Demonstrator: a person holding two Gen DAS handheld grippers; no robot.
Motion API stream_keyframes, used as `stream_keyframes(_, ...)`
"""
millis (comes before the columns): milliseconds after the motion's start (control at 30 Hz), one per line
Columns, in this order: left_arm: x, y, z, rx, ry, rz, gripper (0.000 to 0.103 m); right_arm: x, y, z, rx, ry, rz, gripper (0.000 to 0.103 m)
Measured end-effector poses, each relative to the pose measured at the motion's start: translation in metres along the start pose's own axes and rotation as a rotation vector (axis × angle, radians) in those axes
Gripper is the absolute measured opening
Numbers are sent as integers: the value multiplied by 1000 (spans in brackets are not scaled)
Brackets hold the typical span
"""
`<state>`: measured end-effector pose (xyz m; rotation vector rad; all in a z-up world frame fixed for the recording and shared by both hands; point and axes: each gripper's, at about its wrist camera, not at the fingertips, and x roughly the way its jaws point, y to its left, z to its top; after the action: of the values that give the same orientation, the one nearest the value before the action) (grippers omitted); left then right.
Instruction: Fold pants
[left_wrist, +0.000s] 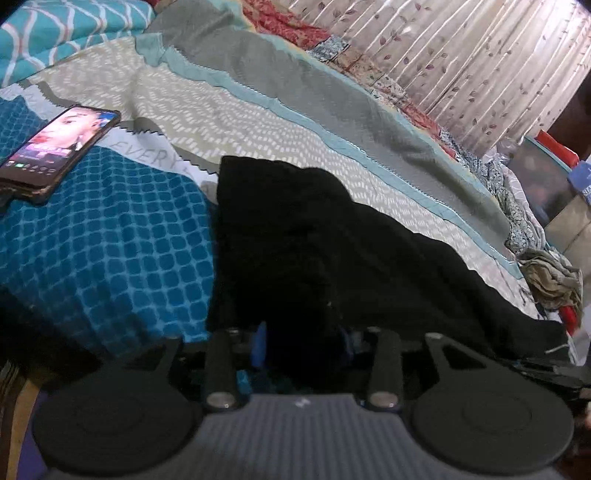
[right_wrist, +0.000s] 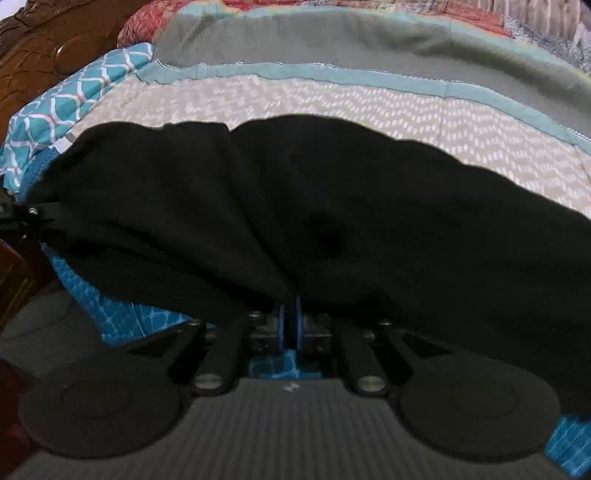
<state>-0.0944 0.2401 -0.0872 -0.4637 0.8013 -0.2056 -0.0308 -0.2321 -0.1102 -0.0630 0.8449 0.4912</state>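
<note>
The black pants (left_wrist: 332, 251) lie spread over the patterned bedspread (left_wrist: 229, 122) and reach toward the lower right. My left gripper (left_wrist: 301, 343) sits at the near edge of the pants; its blue pads (left_wrist: 260, 343) stand apart with a thick fold of black cloth between them. In the right wrist view the pants (right_wrist: 295, 206) fill the middle, draped and lifted off the bed at the near edge. My right gripper (right_wrist: 290, 321) is shut on the pants, its blue pads (right_wrist: 282, 325) pressed close on the cloth edge. The other gripper shows at the left edge (right_wrist: 22, 218).
A phone (left_wrist: 55, 147) with a lit screen lies on a blue checked cloth (left_wrist: 110, 240) at the left. Teal pillows (left_wrist: 55, 33) sit at the back left. Crumpled clothes (left_wrist: 554, 277) lie at the right bed edge, by a curtain (left_wrist: 461, 55). A wooden headboard (right_wrist: 48, 55) stands left.
</note>
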Motion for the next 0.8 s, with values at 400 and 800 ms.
stream_keyframes(400,3,57,36,-357,34,-109,97,-38,-7,7,123,-56,208,55)
stream_keyframes(800,22,33,45,-232,95,-140,36,38,91,47,-308,37,217,63)
